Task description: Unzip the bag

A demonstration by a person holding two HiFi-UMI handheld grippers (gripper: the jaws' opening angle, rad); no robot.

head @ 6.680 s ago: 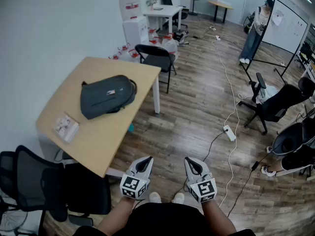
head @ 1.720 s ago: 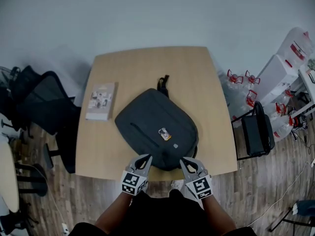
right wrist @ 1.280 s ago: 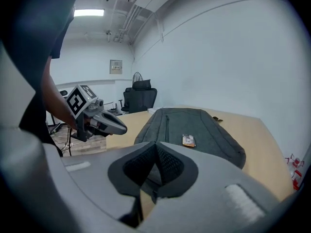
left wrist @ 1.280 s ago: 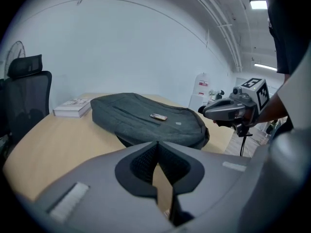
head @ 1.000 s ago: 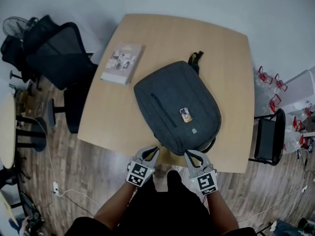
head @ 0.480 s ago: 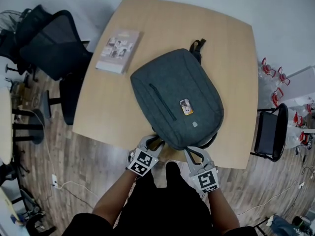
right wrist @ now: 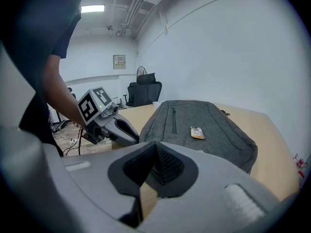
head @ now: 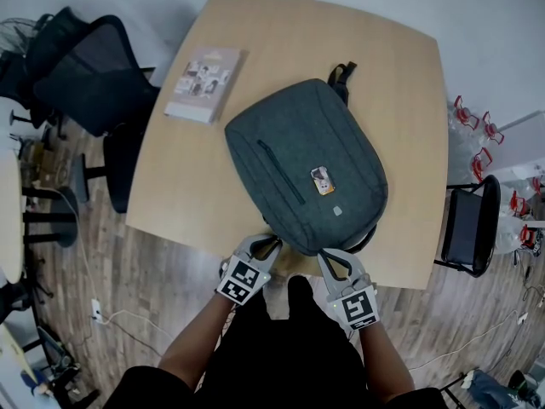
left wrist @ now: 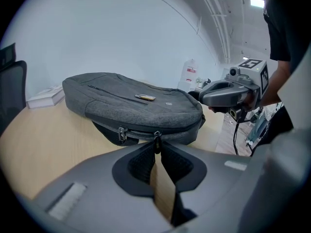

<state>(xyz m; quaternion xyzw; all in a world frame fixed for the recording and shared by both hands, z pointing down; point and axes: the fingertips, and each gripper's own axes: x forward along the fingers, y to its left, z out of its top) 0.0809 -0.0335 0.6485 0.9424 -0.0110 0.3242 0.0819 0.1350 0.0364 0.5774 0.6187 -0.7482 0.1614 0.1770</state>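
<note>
A grey backpack (head: 306, 173) lies flat on the wooden table (head: 383, 66), its bottom end toward me. My left gripper (head: 271, 244) is at the bag's near edge. In the left gripper view the jaws (left wrist: 157, 147) stand closed with a zipper pull (left wrist: 156, 139) pinched between the tips. A second zipper slider (left wrist: 121, 134) sits a little to the left on the same seam. My right gripper (head: 326, 258) hovers shut and empty just right of it, beside the bag's near corner (right wrist: 204, 130). It also shows in the left gripper view as the right gripper (left wrist: 228, 93).
A book (head: 204, 83) lies on the table left of the bag. A black office chair (head: 85, 71) stands at the table's left side and another black chair (head: 467, 228) at its right. Water bottles (head: 477, 130) stand on the floor at the right.
Over the last second my left gripper has come forward to the bag's near edge and onto the zipper pull. The right gripper has hardly moved and stays shut.
</note>
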